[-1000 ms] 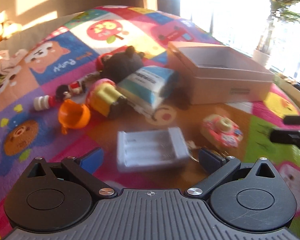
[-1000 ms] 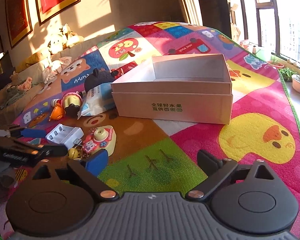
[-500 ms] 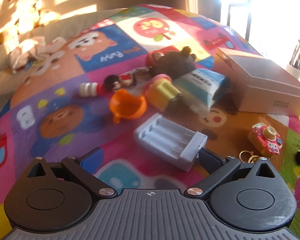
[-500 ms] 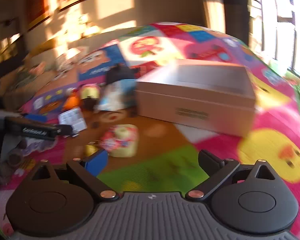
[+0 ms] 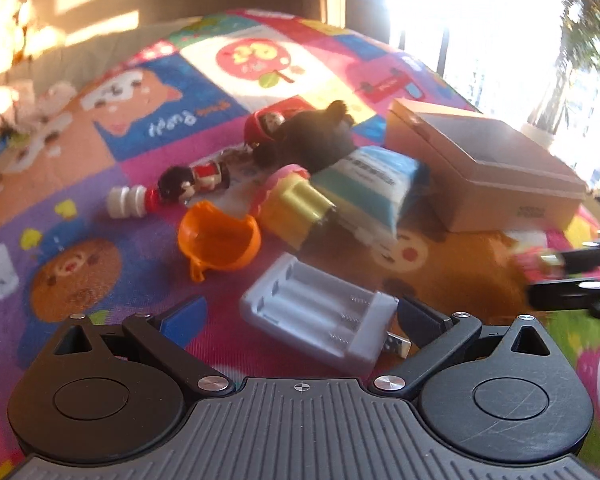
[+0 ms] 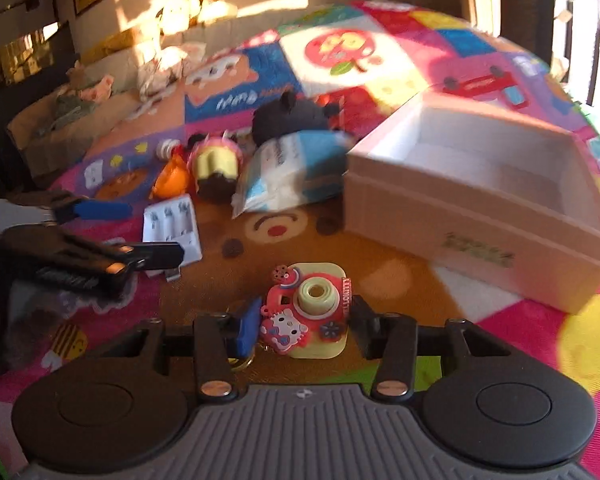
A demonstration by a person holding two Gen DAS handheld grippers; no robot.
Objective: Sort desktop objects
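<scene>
A pink and yellow toy camera [image 6: 306,312] lies on the colourful play mat [image 6: 380,276], close in front of the open cardboard box [image 6: 480,216]. My right gripper [image 6: 304,324] has its jaws closing on the camera, with the blue pad [image 6: 247,322] and the black pad touching its sides. In the left wrist view that gripper [image 5: 572,276] and the blurred camera [image 5: 536,258] show at the right edge. My left gripper [image 5: 300,316] is open, and a grey battery charger [image 5: 320,318] lies on the mat between its fingers.
Behind the charger lies a cluster of things: an orange cup [image 5: 220,240], a yellow and pink toy [image 5: 296,208], a blue and white packet [image 5: 372,184], a black plush [image 5: 316,140] and a small doll [image 5: 196,180]. The box [image 5: 480,168] stands to the right.
My right gripper moved left up to the toy camera and its wide jaws closed around it. My left gripper shifted, and the charger now lies further right between its fingers.
</scene>
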